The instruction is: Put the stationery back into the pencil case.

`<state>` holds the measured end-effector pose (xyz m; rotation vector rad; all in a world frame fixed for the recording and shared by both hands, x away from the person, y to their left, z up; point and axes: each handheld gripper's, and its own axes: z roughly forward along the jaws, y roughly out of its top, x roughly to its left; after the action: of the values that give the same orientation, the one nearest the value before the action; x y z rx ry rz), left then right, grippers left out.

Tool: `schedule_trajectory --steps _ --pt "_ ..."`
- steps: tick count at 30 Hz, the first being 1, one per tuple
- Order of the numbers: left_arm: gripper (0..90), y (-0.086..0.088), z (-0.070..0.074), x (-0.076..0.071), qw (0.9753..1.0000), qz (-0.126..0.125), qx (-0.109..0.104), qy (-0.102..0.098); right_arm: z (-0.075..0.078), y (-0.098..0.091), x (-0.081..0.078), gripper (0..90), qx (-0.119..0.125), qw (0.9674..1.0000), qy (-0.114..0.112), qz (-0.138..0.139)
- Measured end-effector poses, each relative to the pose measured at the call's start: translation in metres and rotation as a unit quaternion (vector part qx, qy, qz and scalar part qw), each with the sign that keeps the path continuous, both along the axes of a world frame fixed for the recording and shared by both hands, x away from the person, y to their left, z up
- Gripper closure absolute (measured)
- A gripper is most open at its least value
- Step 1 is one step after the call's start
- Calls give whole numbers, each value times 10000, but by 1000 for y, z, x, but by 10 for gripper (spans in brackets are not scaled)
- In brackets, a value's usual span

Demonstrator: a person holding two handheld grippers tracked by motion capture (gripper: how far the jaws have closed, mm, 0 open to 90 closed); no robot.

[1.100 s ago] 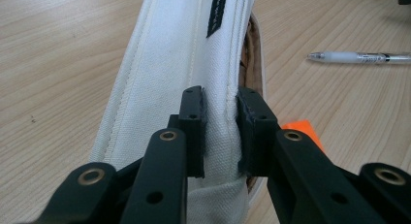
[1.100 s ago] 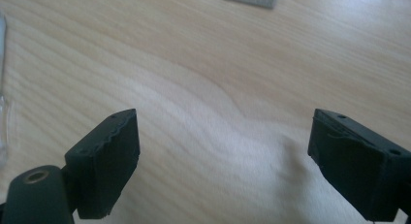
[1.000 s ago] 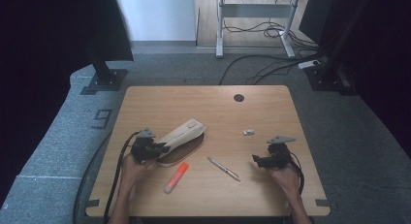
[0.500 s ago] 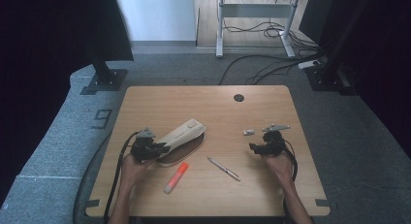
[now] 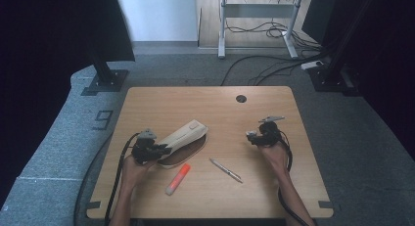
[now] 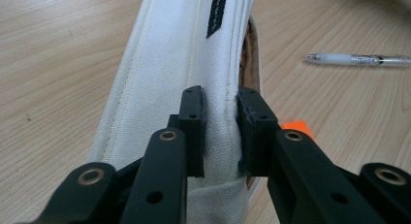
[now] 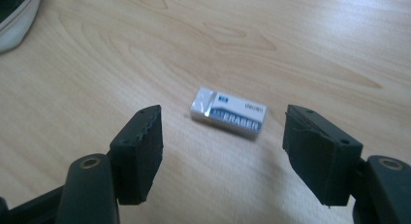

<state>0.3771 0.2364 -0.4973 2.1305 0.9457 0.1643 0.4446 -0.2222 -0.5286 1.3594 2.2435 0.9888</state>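
A cream canvas pencil case [image 6: 184, 64], brown inside, lies open on the table [image 5: 215, 101], its edge pinched. A white eraser [image 7: 229, 113] in a blue sleeve lies flat. An orange highlighter [image 5: 177, 178] and clear pen [image 5: 226, 170] rest nearby.

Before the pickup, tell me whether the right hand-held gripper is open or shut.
Open. In the right gripper view, the right hand-held gripper has its jaws spread wide apart, with the eraser lying on the table between and just beyond them, untouched.

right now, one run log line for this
left gripper: shut on pencil case | right gripper: open, eraser ahead | pen, highlighter: on table
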Motion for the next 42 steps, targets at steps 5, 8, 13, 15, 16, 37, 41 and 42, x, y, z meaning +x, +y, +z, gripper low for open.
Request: schedule_trajectory --steps 5,8,13,15,16,37,41,42 --pt "741 0 0 0 10000 -11 25 -15 -4 7 9 322 -102 9999 1 -34" --pt "742 0 0 0 10000 -2 19 -26 -6 9 13 333 -188 9998 24 -58" --pt "748 1 1 0 10000 18 -43 -46 -9 13 18 366 -210 9997 15 -109" --pt "751 1 2 -1 10000 34 -44 -69 -11 15 19 394 -249 9996 13 -118" --pt "753 1 2 -1 9999 44 -45 -79 -11 16 20 426 -280 9995 36 -122" --pt "758 4 3 0 9998 71 -174 -65 -1 11 4 450 5 10000 41 -26" --pt "759 4 4 -1 9997 93 -201 -87 9 16 -3 450 44 9998 1 173" --pt "758 4 4 -1 9997 97 -216 -90 12 18 -5 450 68 9997 -21 236"
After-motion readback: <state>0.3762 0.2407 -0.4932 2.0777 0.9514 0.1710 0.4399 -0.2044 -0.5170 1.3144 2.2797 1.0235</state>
